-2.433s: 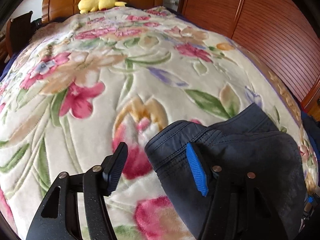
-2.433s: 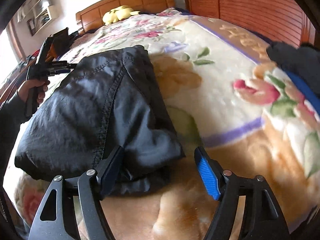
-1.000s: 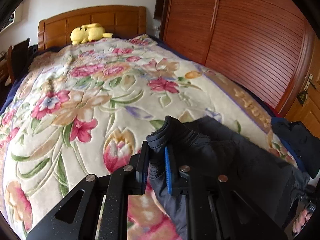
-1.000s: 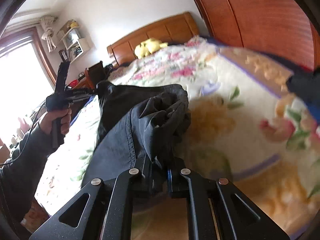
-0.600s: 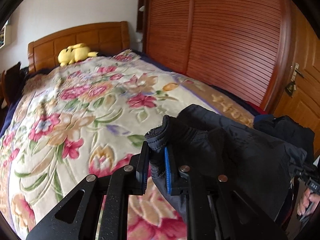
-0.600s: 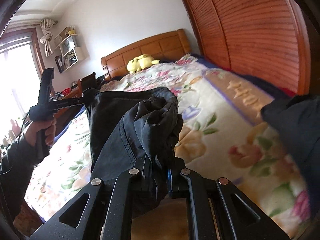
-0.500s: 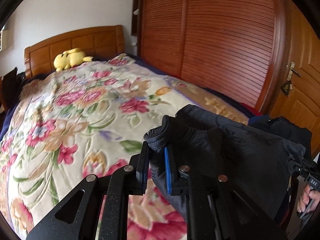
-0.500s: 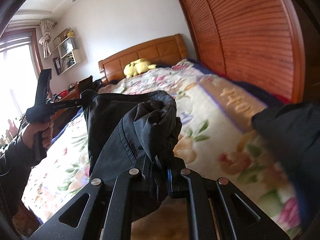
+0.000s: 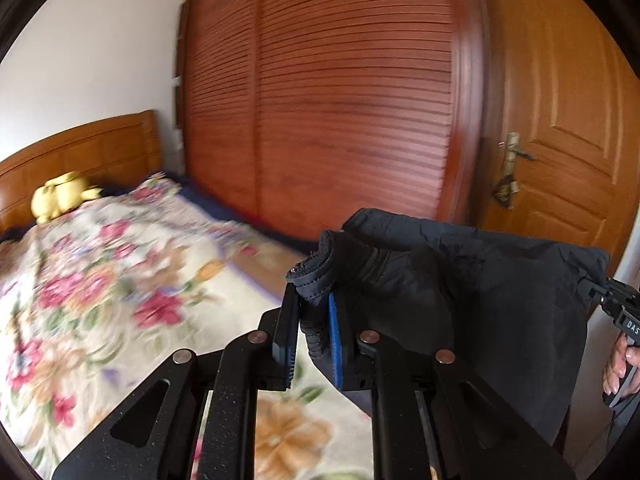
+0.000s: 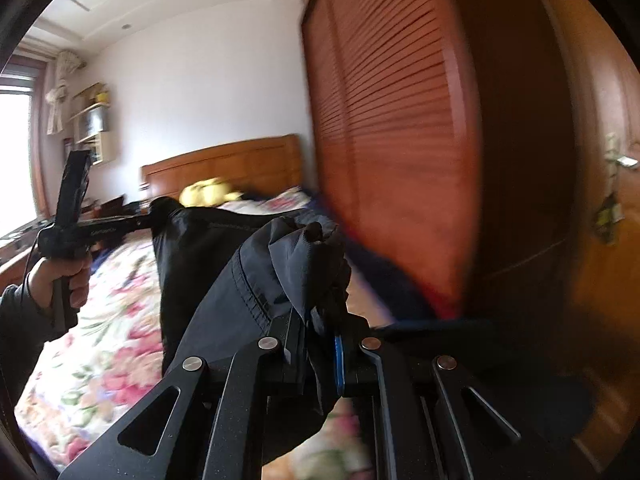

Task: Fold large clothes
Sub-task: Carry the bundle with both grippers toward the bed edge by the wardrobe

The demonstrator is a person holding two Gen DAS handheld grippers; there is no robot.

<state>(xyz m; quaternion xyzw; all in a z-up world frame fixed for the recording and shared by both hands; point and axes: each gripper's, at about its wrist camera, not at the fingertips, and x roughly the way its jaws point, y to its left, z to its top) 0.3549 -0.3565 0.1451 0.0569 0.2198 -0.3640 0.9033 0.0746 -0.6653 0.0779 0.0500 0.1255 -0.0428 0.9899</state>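
Holding dark navy nylon garment (image 9: 472, 292) aloft: your left gripper (image 9: 314, 332) clamped on thick hemmed corner, your right gripper (image 10: 320, 344) clamped on bunched opposite corner. Top edge spans level between both grippers; long axis hangs straight down from them. Floral bed blanket (image 9: 100, 288) lies below and ahead of left gripper. Both grippers equally engaged; judgement: lay-down goes forward-down onto bed.
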